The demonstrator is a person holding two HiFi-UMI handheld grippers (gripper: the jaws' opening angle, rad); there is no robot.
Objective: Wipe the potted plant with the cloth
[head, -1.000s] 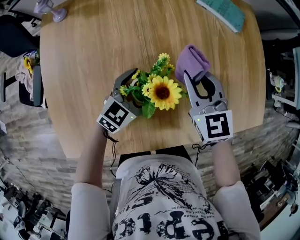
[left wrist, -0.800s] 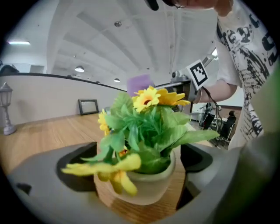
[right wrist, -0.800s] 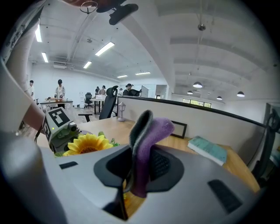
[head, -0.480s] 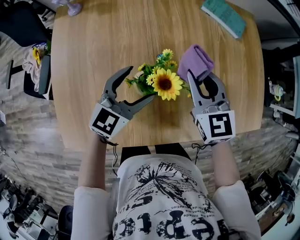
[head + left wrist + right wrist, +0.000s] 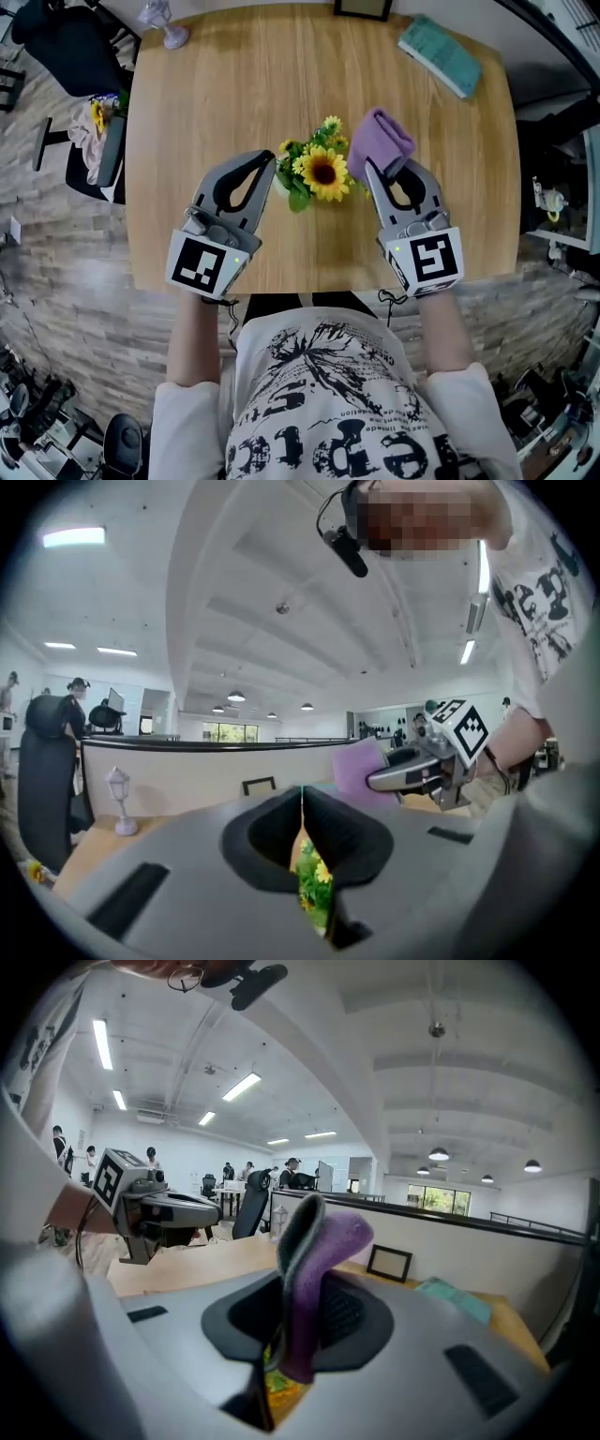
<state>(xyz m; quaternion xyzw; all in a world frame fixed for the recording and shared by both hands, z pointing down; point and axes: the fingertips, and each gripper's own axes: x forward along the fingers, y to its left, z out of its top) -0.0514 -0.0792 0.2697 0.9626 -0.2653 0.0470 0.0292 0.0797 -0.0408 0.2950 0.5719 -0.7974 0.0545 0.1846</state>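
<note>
**Desk:** Where is the potted plant?

**Photographer:** The potted plant [image 5: 319, 174], a sunflower among smaller yellow blooms, stands on the round wooden table [image 5: 234, 84] between the two grippers. Foliage hides its pot from above.

**Desk:** And the cloth?

**Photographer:** The folded purple cloth [image 5: 380, 141] is clamped in the right gripper [image 5: 385, 170], just right of the flowers. The left gripper [image 5: 268, 159] has just closed its jaws together on nothing, and its tip is just beside the leaves.

**Desk:** Surroundings?

**Photographer:** A teal book [image 5: 441, 54] lies far right. There is a picture frame [image 5: 361, 7] at the far rim, a pale lamp figurine [image 5: 161, 23] far left and a dark chair [image 5: 70, 42] beyond.

**Desk:** Legible writing?

**Photographer:** The lettering on the person's shirt [image 5: 328, 412] is too warped to read.
</note>
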